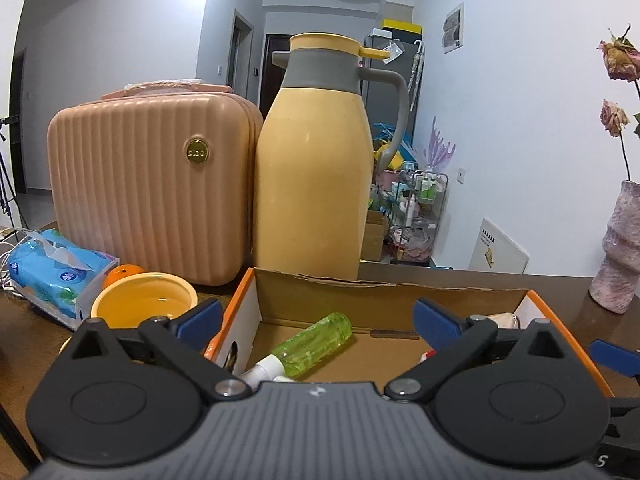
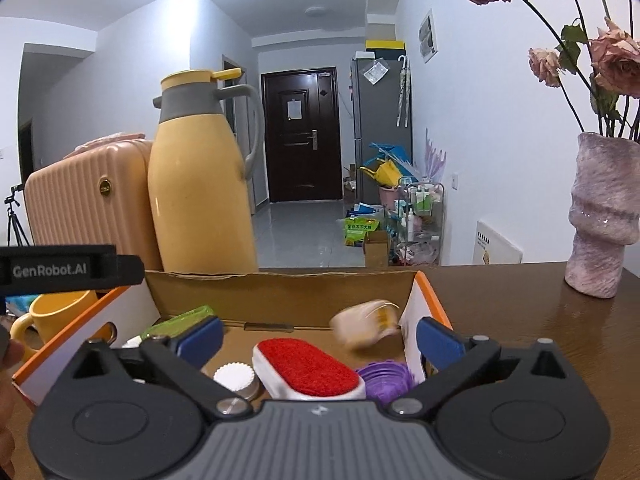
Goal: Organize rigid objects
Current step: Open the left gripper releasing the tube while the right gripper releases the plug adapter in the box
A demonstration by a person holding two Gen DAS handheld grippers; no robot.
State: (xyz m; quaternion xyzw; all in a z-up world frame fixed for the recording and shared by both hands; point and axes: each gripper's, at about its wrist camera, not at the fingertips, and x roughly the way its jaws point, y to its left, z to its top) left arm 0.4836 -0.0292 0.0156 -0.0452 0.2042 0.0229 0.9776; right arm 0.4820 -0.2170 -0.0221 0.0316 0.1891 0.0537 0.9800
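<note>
Both grippers, left (image 1: 318,316) and right (image 2: 320,334), gape wide over the box (image 2: 280,294), where a blurry cream thing (image 2: 366,324) sits near its right wall.

I read "GenRobot.AI" in grey letters on the black strap (image 2: 60,270) at my left. The round gold badge (image 1: 197,152) on the ribbed peach suitcase (image 1: 152,184) carries lettering too small to read.
</note>
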